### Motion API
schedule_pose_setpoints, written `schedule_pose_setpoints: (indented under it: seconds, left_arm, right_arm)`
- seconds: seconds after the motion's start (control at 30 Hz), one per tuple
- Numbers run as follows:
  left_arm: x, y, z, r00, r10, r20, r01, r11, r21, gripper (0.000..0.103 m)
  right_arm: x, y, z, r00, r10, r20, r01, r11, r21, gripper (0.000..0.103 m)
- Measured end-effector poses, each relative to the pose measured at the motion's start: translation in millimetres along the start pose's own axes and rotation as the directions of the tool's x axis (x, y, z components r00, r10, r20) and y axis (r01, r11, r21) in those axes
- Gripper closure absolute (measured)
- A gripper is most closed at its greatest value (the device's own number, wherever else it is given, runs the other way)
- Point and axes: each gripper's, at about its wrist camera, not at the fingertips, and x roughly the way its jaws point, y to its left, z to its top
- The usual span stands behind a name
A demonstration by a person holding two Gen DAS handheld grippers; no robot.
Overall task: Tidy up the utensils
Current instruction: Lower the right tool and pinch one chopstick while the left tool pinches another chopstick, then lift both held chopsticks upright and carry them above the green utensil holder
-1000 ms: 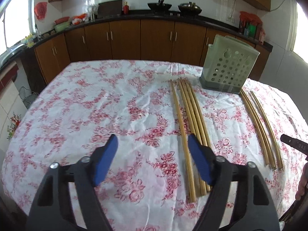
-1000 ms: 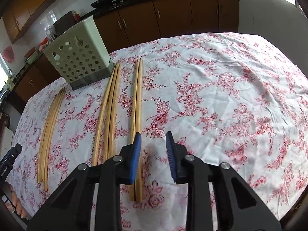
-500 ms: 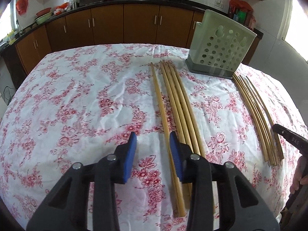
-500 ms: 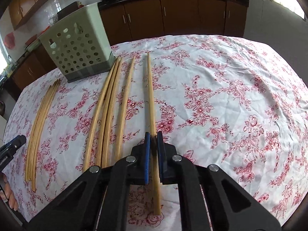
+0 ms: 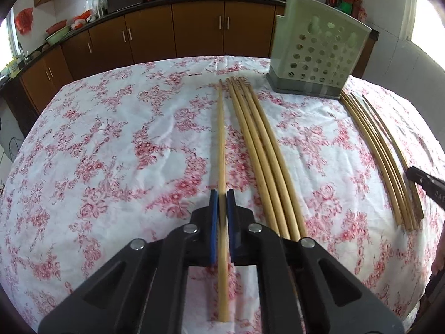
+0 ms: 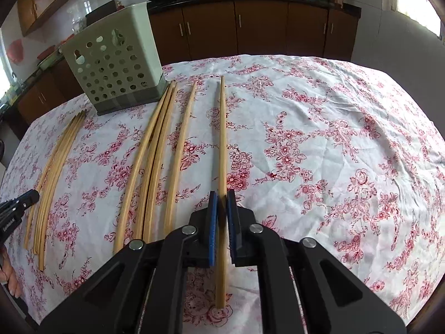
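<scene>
While each hand-held tool points down at a worktop [image 5: 91, 144] under a red-flowered white cloth, the left tool [image 5: 221, 194] is clamped on one long bamboo chopstick [image 5: 221, 144], and the right tool [image 6: 221, 194] is clamped on another single chopstick [image 6: 222, 139]. Beside the left tool's chopstick lies a tight group of four chopsticks [image 5: 261, 150]; a further bundle [image 5: 372, 150] lies nearer the right edge. Beyond them stands a pale green perforated utensil holder [image 5: 317, 55], upright
</scene>
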Motion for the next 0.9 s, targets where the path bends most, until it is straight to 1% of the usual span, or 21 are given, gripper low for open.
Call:
schedule_pose_setpoints:
  seconds: [0.13,0.27,0.37,0.47,0.57,0.73,0.83,0.9]
  left_arm:
    - [10.0,16.8,13.5,0.999,0.033,0.005,-0.033,0.999,-0.038,0.095]
    - [13.7,26.2,18.3,0.999,0.027,0.019,-0.026,0.998,-0.054,0.095]
    - [11.8,25.2,14.0,0.999,0.012,0.035,-0.011,0.999,-0.033,0.094]
    - [7.9,26.9,8.8,0.999,-0.017,0.034,0.018,1.000,-0.025,0.094]
    - [3.1,26.7,3.6,0.999,-0.027,0.025,0.028,1.000,-0.007,0.094]
    - [-0.3,22.9,-2.3,1.000,-0.003,0.029,0.002,1.000,0.015,0.094]
    - [-0.5,18.9,-3.5,0.999,0.021,0.033,-0.022,1.000,0.021,0.095]
    - [-0.8,19.0,-3.1,0.999,0.022,0.031,-0.023,0.999,0.026,0.095]
  right_arm:
    - [10.7,-7.8,14.7,1.000,-0.024,0.013,0.024,1.000,0.010,0.095]
    - [19.9,-18.5,26.1,0.999,-0.038,0.030,0.037,0.999,0.040,0.095]
    - [20.0,-17.6,24.2,0.998,-0.042,0.046,0.041,0.999,0.027,0.095]
    - [15.9,-16.9,20.1,0.998,-0.040,0.045,0.039,0.999,0.023,0.095]
    - [9.3,-15.9,12.9,0.999,-0.036,0.035,0.036,0.999,0.014,0.095]
    - [3.1,-15.2,3.3,0.998,-0.042,0.046,0.042,0.999,0.005,0.095]
    - [1.1,-15.0,2.4,0.998,-0.044,0.047,0.044,0.999,0.005,0.095]
    - [0.3,-17.0,6.0,0.998,-0.042,0.039,0.042,0.999,0.011,0.095]
